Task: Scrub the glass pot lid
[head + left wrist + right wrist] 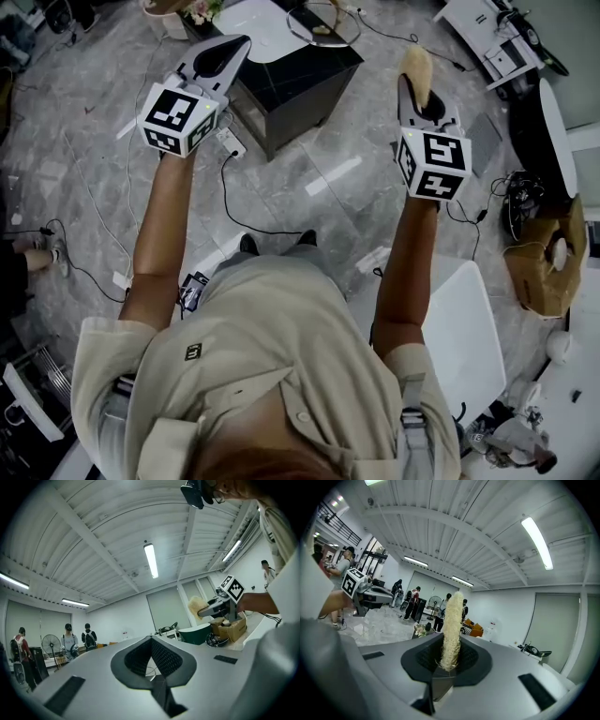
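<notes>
Both grippers are held up in the air above a grey marble floor. My right gripper (418, 92) (450, 645) is shut on a pale yellow fibrous scrub pad (417, 66) (452, 623), which sticks out upright between the jaws. My left gripper (233, 47) (152, 641) is shut, and nothing shows between its jaws. A round glass pot lid (323, 22) lies on a black table (291, 80) ahead, between and beyond the two grippers. The left gripper view shows the right gripper (212, 609) with the scrub pad (197, 605). The right gripper view shows the left gripper (375, 595).
Cables (246, 221) trail over the floor. A white table (469, 328) stands at my right, with a cardboard box (548, 255) beyond it. Several people (75, 641) and a fan (50, 645) stand far off in the room.
</notes>
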